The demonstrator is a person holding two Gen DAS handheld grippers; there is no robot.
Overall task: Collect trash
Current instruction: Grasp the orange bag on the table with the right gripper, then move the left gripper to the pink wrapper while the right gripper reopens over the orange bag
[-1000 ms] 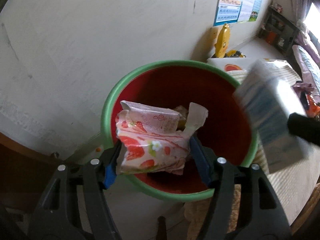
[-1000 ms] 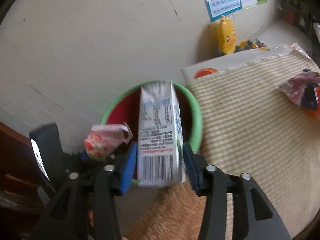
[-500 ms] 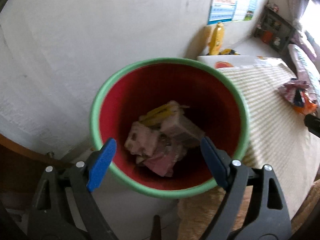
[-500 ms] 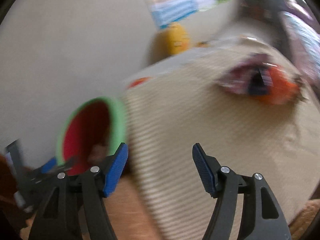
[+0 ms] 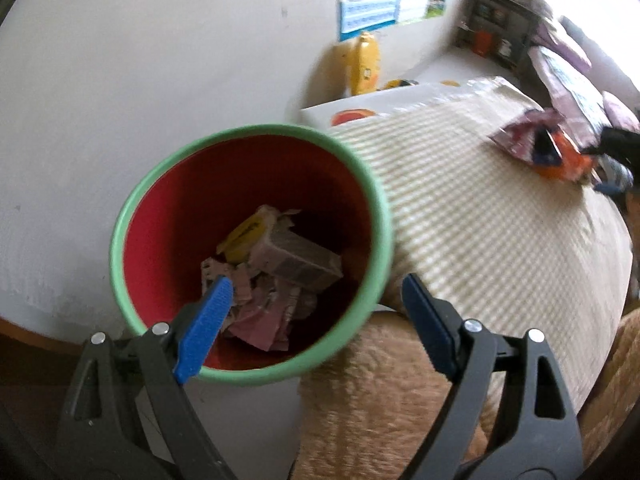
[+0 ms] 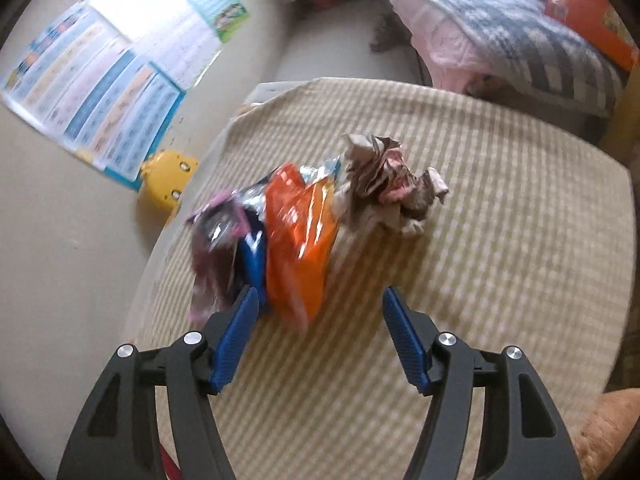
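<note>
A red bin with a green rim (image 5: 248, 130) stands by the wall, with a carton (image 5: 304, 260) and crumpled wrappers (image 5: 260, 312) inside. My left gripper (image 5: 316, 300) is open and empty, over the bin's near right rim. My right gripper (image 6: 316, 308) is open and empty, just short of a trash pile on the striped mat (image 6: 500, 240): an orange packet (image 6: 298, 236), a purple wrapper (image 6: 216, 232), a blue packet (image 6: 254, 256) and crumpled paper (image 6: 384, 192). The pile also shows far right in the left wrist view (image 5: 544, 144).
A yellow duck toy (image 5: 364, 62) stands by the wall under posters (image 6: 100, 96). A tan fuzzy cushion (image 5: 380, 400) lies beside the bin. Bedding (image 6: 520, 40) and an orange box (image 6: 592, 16) lie beyond the mat. A dark shelf (image 5: 496, 36) stands at the back.
Both grippers let go: the red-flowered wrapper and the milk carton dropped into the bin. My right gripper swung right to the trash pile. My left gripper shifted right over the bin rim.
</note>
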